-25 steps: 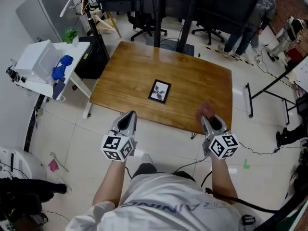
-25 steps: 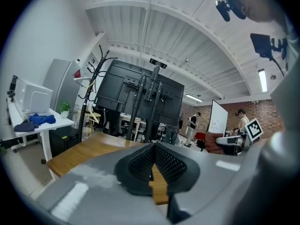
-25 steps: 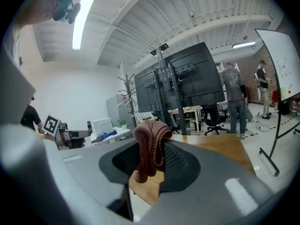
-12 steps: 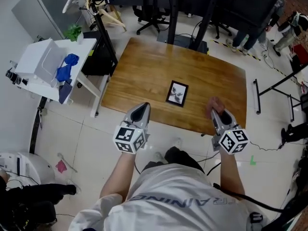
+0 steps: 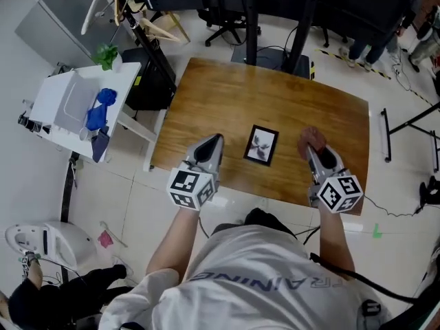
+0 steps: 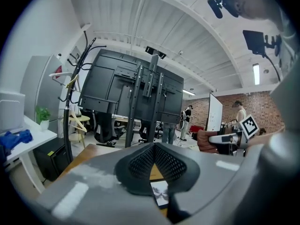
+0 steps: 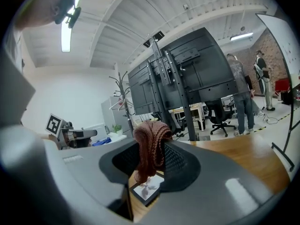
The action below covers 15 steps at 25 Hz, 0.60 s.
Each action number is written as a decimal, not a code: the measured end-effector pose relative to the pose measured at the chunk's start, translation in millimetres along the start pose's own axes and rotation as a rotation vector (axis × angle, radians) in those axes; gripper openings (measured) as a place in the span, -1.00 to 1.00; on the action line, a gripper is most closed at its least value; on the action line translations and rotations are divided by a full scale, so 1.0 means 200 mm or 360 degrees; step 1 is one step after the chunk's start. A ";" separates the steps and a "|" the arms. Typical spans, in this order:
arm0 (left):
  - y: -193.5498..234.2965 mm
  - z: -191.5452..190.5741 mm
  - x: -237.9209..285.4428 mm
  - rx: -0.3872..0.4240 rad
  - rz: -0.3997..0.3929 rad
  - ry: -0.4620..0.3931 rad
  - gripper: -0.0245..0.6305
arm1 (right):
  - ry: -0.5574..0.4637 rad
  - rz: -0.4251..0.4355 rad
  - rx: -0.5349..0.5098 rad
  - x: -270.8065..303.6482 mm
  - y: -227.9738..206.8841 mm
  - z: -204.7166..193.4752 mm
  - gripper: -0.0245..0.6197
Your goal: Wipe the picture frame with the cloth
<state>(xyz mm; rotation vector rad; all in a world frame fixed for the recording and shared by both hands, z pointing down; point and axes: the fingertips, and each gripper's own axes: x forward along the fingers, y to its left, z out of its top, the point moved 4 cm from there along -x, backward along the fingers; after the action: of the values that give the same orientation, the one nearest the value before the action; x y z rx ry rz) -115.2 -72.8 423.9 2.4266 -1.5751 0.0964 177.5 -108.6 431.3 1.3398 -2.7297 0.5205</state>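
Observation:
A small black picture frame (image 5: 261, 145) lies flat near the front of the wooden table (image 5: 227, 95); it also shows below the jaws as the frame (image 6: 160, 193) and the frame (image 7: 146, 188). My right gripper (image 5: 315, 146) hangs over the table to the frame's right, shut on a reddish-brown knitted cloth (image 7: 151, 148) that bunches up at its tip, the cloth (image 5: 311, 139). To the frame's left my left gripper (image 5: 212, 146) is shut with nothing in it. Both grippers are apart from the frame.
A white side table (image 5: 75, 108) with a blue object (image 5: 100, 107) stands left of the table. Behind it are black monitor stands (image 5: 302, 19), office chairs and a coat rack (image 5: 130, 19). People stand at the far right (image 7: 241, 93). A cable lies on the floor (image 5: 399, 208).
Both grippers have moved forward over the table's front edge, closing in on either side of the frame. The cloth stays in the right gripper.

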 end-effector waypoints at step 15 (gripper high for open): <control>-0.03 -0.72 0.42 0.0099 -0.0363 0.0607 -0.91 | 0.0258 -0.0049 -0.0086 0.35 -0.05 -0.21 -0.55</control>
<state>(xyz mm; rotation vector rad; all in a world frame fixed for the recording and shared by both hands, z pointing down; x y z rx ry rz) -63.2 -111.6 577.8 2.4307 -1.1405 0.5375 136.4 -153.8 488.0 1.2661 -2.5705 0.5240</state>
